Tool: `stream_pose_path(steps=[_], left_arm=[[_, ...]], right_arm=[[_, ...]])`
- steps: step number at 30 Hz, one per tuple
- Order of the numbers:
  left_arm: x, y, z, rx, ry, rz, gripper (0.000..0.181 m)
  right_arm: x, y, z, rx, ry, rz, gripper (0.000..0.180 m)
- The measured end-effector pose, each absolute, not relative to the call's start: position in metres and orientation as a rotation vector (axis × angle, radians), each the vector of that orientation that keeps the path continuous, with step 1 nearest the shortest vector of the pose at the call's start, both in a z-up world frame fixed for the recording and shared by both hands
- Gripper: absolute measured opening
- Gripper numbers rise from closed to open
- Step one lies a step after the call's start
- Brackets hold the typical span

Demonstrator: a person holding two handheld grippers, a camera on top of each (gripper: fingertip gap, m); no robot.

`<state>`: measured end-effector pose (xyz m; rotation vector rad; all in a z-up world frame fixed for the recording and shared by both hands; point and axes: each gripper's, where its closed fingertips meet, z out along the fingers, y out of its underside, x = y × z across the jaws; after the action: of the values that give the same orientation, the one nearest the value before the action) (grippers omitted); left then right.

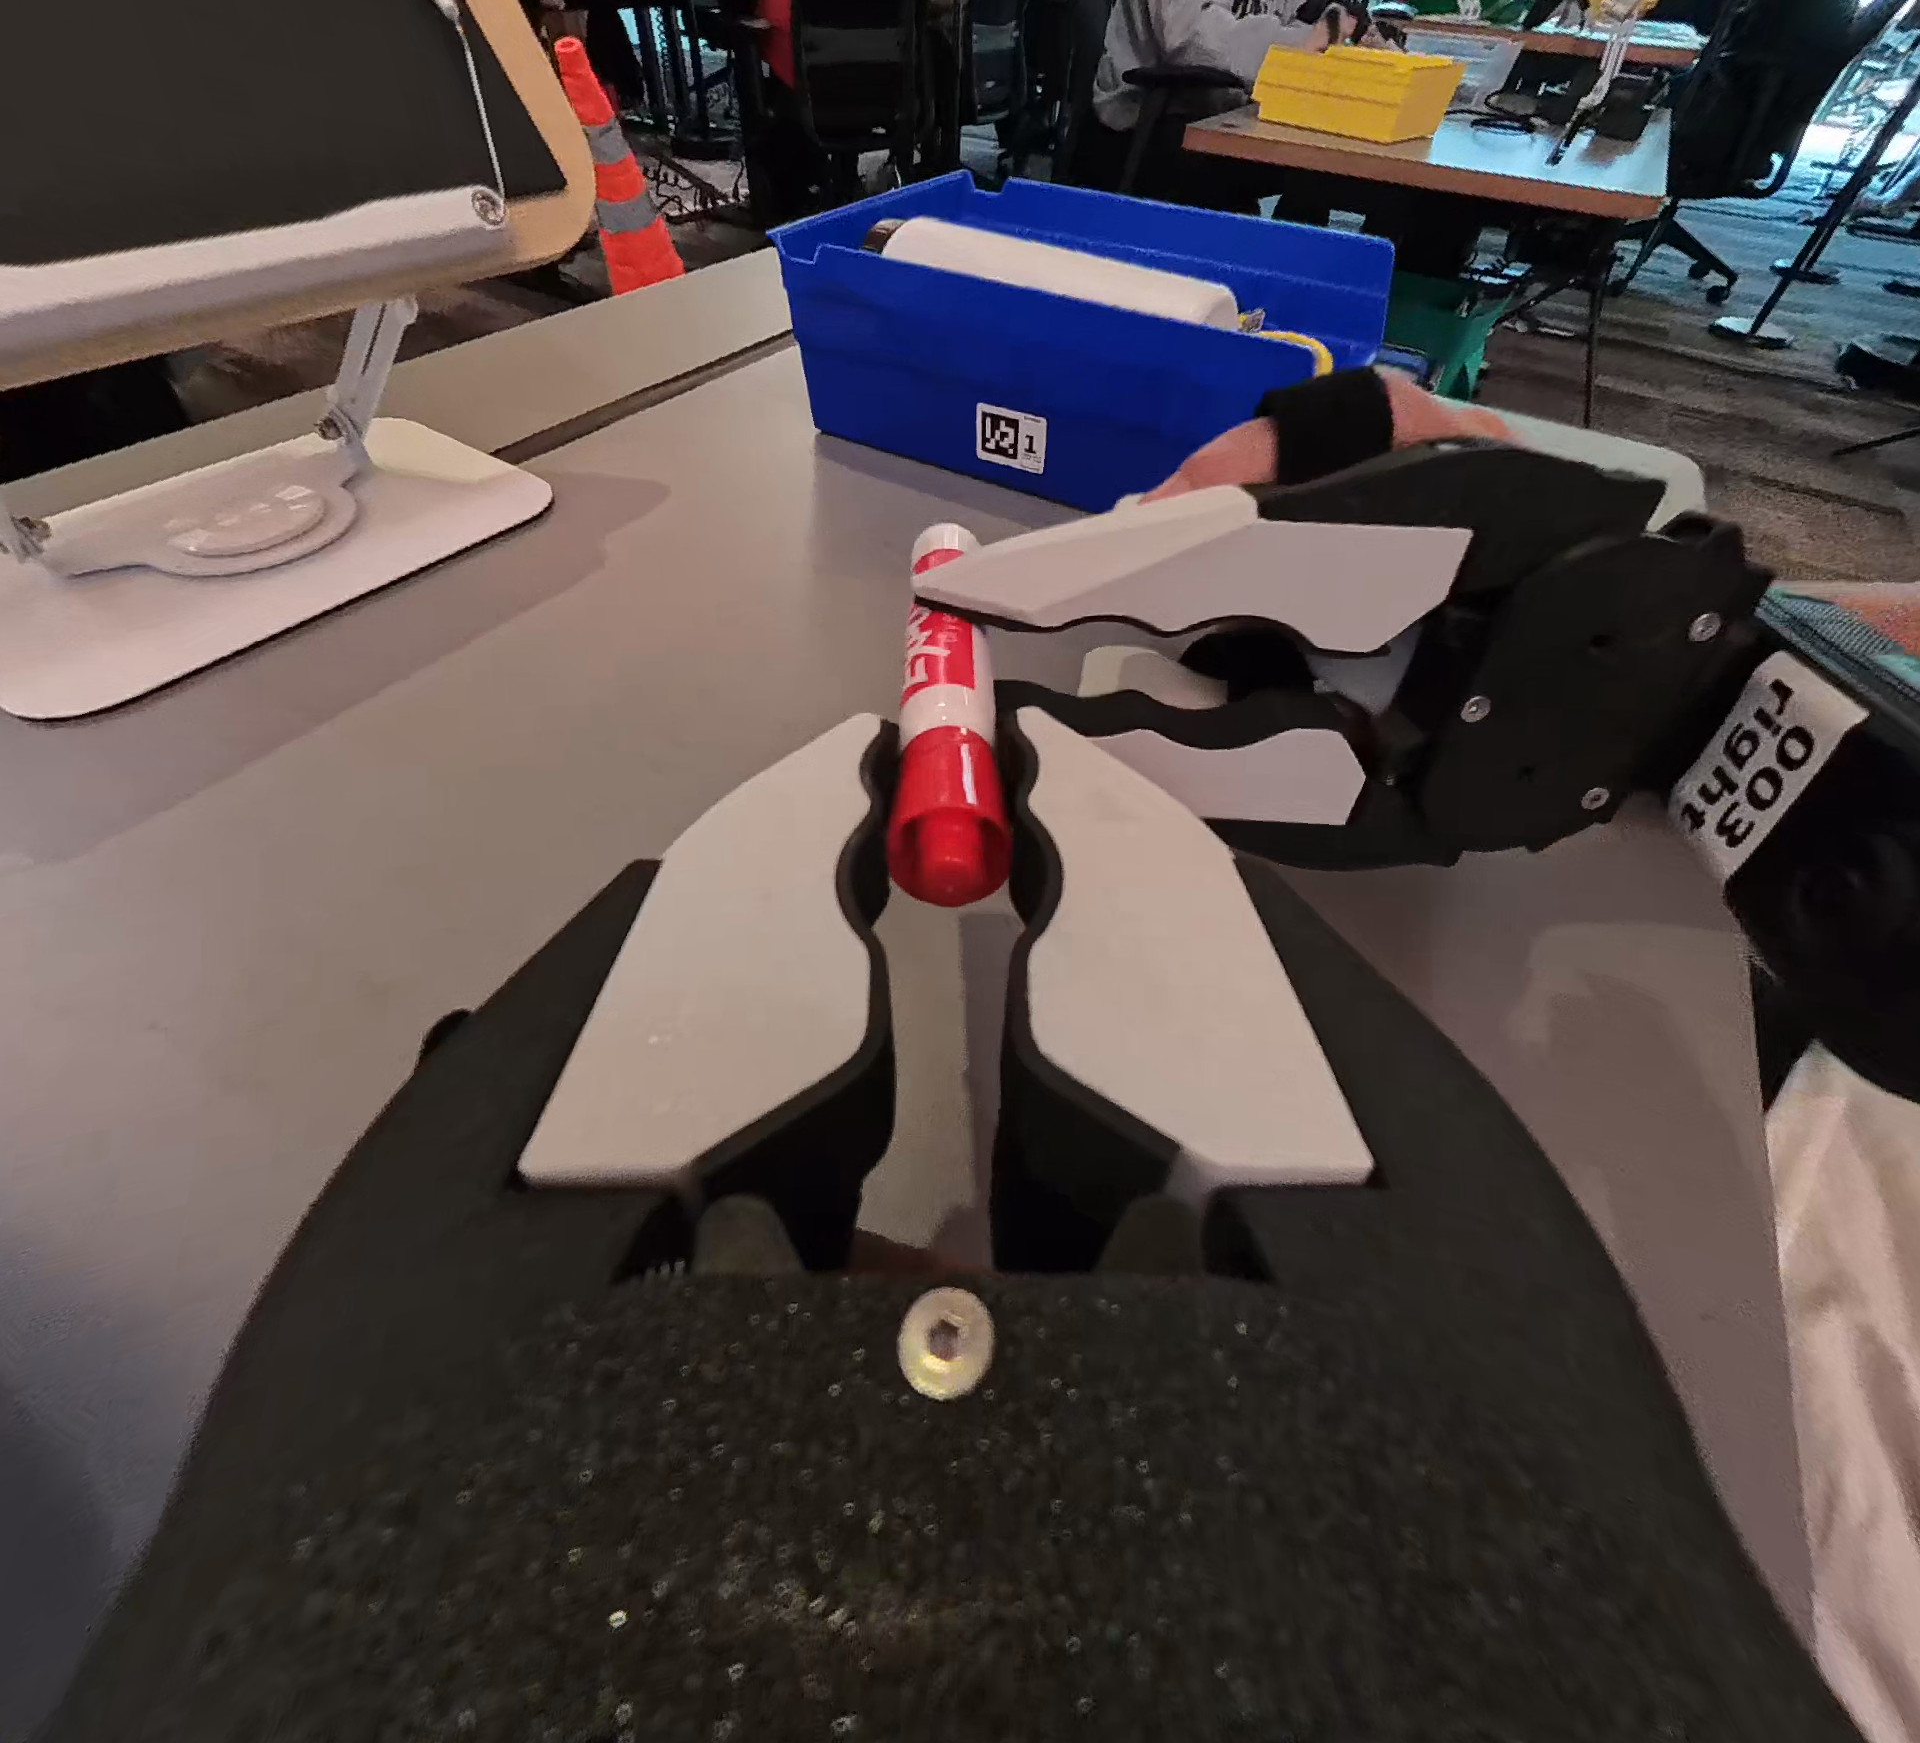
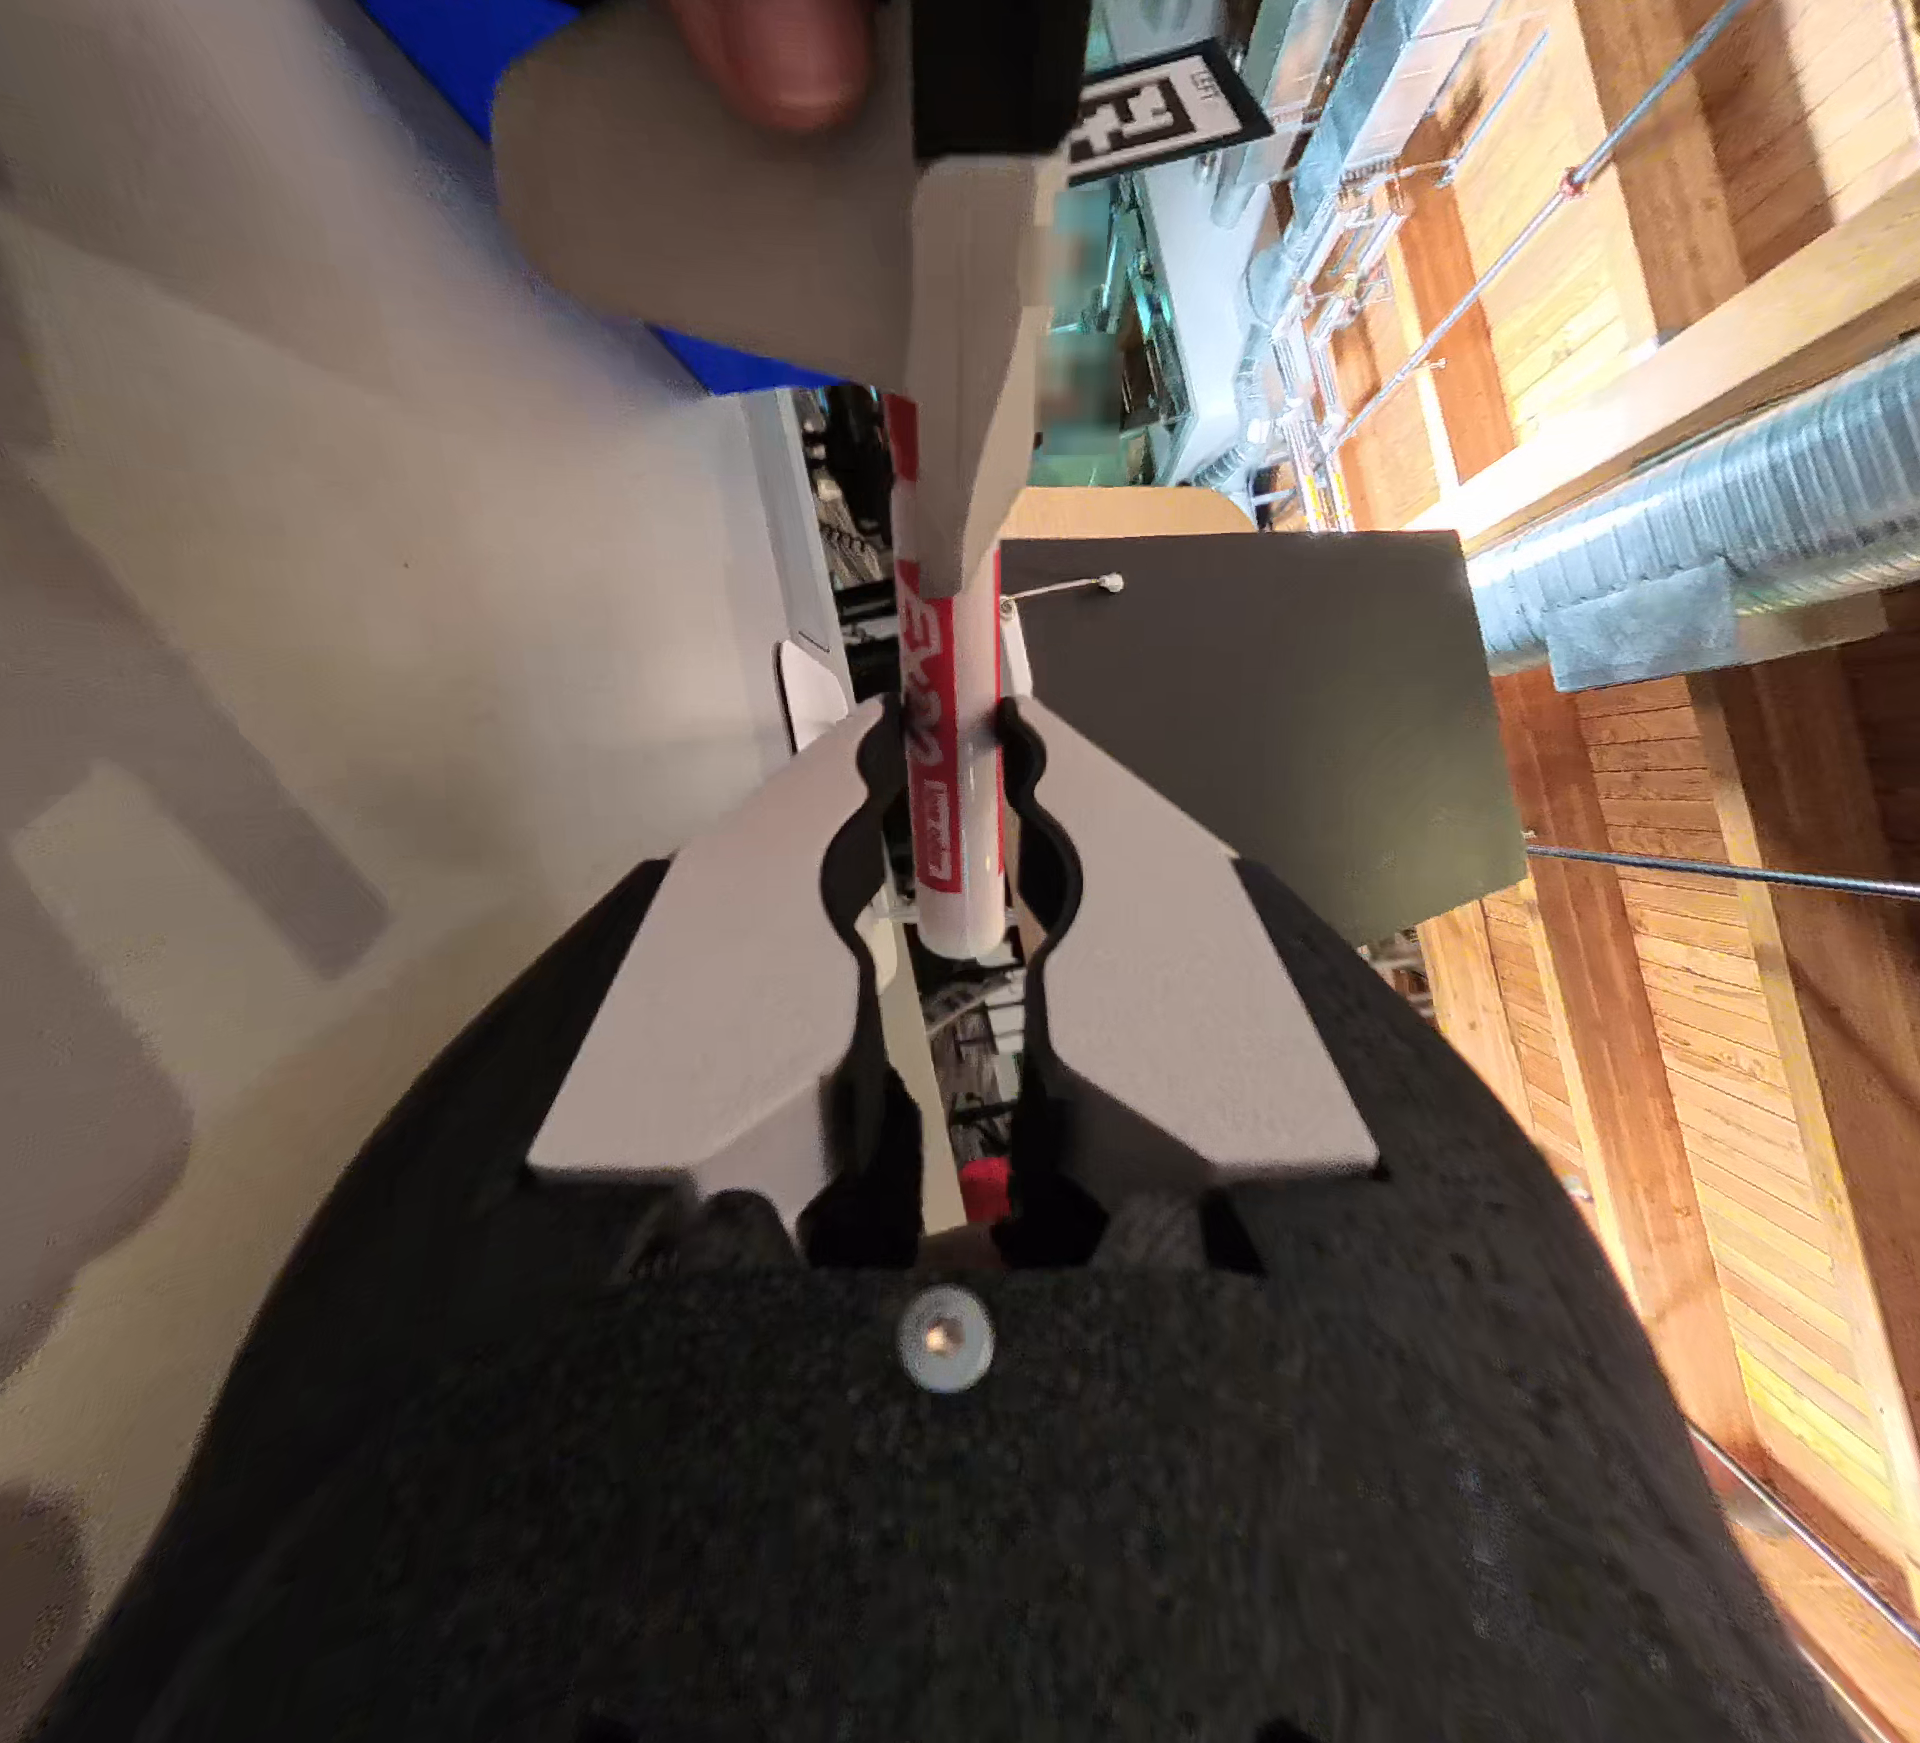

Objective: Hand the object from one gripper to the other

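- The left gripper [image 1: 943,763] is pointing forward over the grey worktop [image 1: 312,820], level with it, and is clenching the red cap end of a red-and-white marker [image 1: 940,706] between its notched inner edges.
- The marker is lying along the left gripper's axis, its white tail reaching toward 12 o'clock, raised clear of the worktop.
- The right gripper [image 1: 997,644] is coming in from 3 o'clock, turned on its side so that one finger [image 1: 1195,566] is sitting above the marker's barrel and the other below.
- In the right wrist view, the right gripper [image 2: 943,737] is closing on the marker [image 2: 951,758] at its printed barrel; the tips are touching it on both sides, so both grippers are gripping the marker at once.
- A bare thumb [image 2: 769,0] of the hand on the left gripper is showing at 12 o'clock in that view, pressing on a pale finger plate.
- A blue bin [image 1: 1039,363] holding a white roll [image 1: 1060,270] is standing on the worktop at 12 o'clock, beyond the marker.
- A tilted monitor on a white stand [image 1: 260,530] is sitting at 10 o'clock.
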<state>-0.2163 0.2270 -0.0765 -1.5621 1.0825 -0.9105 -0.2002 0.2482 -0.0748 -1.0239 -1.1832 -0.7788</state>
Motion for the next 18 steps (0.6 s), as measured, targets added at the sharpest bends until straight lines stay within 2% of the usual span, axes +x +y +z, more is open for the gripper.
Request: stream_pose_path(steps=[4, 6, 13, 18], left_arm=[[-0.224, 0.234, -0.067, -1.534, 1.018, -0.958, 0.018], [-0.231, 0.239, -0.054, -1.499, 0.932, -1.077, 0.018], [-0.250, 0.238, -0.013, -1.331, 0.590, -1.649, 0.018], [-0.241, 0.227, -0.006, -1.271, 0.480, -1.871, 0.017]], right_arm=[[-0.185, 0.248, -0.065, -1.208, -1.037, -0.467, 0.050], [-0.175, 0.249, -0.065, -1.313, -0.940, -0.232, 0.058], [-0.178, 0.236, -0.026, -1.375, -0.395, 1.048, 0.058], [-0.189, 0.228, 0.000, -1.161, -0.093, 1.429, 0.055]])
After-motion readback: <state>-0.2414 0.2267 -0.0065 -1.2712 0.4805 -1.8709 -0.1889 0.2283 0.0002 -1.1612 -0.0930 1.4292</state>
